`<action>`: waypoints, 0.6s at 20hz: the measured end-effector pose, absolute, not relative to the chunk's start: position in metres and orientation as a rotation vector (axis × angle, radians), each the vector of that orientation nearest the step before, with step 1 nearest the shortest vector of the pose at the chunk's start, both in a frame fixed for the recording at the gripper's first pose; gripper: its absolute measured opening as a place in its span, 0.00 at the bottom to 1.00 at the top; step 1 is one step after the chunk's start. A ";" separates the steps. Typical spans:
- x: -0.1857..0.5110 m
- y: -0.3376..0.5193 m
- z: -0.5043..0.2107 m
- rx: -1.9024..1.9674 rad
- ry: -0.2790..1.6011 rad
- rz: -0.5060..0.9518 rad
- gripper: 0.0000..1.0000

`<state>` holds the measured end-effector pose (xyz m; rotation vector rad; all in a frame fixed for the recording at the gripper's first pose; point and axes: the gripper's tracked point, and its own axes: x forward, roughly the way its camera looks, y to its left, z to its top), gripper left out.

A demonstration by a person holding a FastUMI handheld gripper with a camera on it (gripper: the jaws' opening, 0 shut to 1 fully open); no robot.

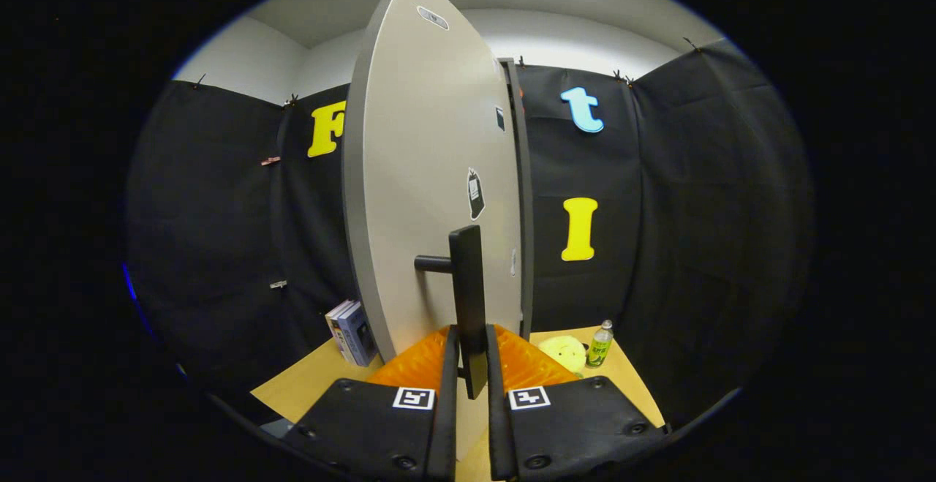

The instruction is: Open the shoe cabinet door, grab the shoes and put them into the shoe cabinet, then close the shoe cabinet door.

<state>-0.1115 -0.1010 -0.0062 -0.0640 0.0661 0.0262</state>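
The gripper (pixel 472 365) is clenched on the door (pixel 431 175) handle (pixel 468 299), both fingers apparently pressing it. A bottle (pixel 599 344) stands near the bench's (pixel 307 387) far right corner.

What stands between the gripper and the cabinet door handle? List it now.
Nothing visible. The black handle of the grey cabinet door already sits between the fingers of the gripper, its lower end reaching down into the gap. Whether both fingers press on it cannot be told. The bottle stands off to the side.

Cabinet (pixel 523 197) interior hidden behind door (pixel 431 175)
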 end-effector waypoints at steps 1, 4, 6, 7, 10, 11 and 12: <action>-0.113 -0.109 -0.006 -0.063 0.065 0.001 0.22; -0.115 -0.129 -0.004 -0.056 0.055 -0.062 0.18; -0.121 -0.142 -0.002 -0.049 0.050 -0.092 0.17; -0.122 -0.147 -0.002 -0.047 0.050 -0.105 0.17; -0.130 -0.164 -0.002 -0.038 0.048 -0.142 0.17; -0.132 -0.169 -0.001 -0.032 0.047 -0.151 0.17; -0.131 -0.168 -0.003 -0.024 0.045 -0.161 0.17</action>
